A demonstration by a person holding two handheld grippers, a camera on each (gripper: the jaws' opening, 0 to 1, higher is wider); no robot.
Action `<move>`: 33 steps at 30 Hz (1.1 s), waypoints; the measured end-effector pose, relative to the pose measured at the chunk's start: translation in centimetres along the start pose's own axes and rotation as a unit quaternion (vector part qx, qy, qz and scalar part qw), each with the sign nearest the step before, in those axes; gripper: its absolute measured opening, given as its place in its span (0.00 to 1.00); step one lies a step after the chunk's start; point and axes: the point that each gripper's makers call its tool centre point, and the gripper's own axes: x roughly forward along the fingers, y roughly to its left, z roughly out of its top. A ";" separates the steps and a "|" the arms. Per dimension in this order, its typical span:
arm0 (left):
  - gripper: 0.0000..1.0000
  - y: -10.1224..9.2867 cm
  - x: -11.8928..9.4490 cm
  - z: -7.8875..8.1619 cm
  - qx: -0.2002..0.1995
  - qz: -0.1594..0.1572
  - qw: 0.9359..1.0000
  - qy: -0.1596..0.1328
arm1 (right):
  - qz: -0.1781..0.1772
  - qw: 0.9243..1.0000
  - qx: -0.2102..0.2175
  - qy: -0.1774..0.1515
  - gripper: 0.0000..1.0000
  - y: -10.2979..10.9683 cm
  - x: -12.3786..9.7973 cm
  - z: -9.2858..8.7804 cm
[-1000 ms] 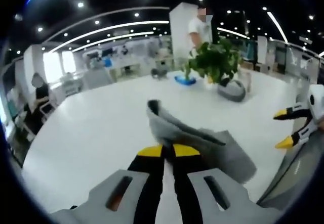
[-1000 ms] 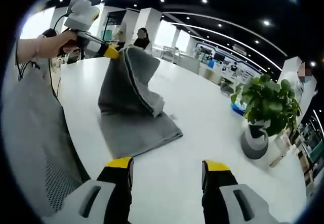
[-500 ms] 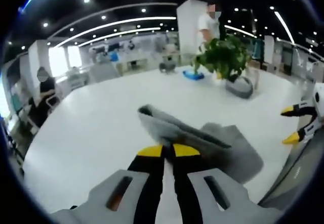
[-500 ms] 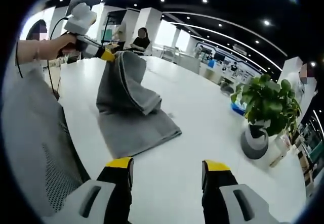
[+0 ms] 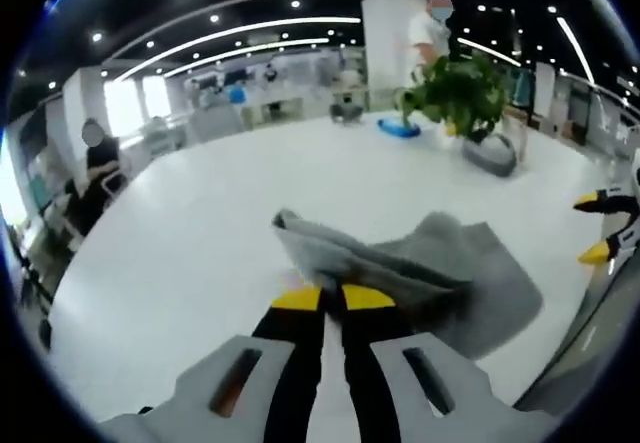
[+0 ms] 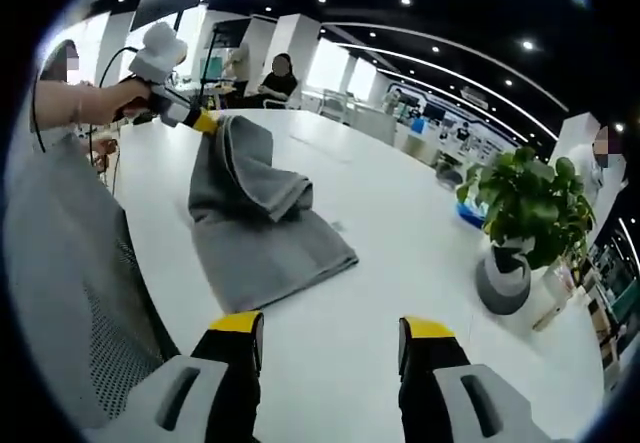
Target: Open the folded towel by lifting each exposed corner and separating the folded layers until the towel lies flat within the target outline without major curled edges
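The left gripper is pinching a corner of the gray towel, with its two yellow tips pressed together on the cloth. It is holding that corner up above the white table. The rest of the towel is lying on the table, on the near left side in the right gripper view, with one layer flat and another bunched up on top of it.

This looks like the step where a folded layer is being peeled open. The next move probably calls for carrying the held corner out and away, until the top layer is lying flat, then letting go.

The right gripper is holding nothing. Its jaws are standing wide apart over bare table, near the towel's closest edge.

The right gripper view is showing the whole towel and a hand holding the left gripper. The left gripper view is showing the pinch up close, and the right gripper's yellow tips far to the right. A potted plant is sitting far off on the table.

I cannot see any target outline.
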 end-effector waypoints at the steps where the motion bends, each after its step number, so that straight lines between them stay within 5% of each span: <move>1: 0.05 0.1 0.1 -0.3 0.004 0.002 1.000 0.004 | 0.000 1.000 0.000 0.000 0.53 0.0 0.0 0.0; 33: 0.05 2.7 1.2 -6.6 -0.019 0.033 0.995 0.087 | 0.013 1.000 -0.008 0.022 0.52 0.6 0.3 -0.8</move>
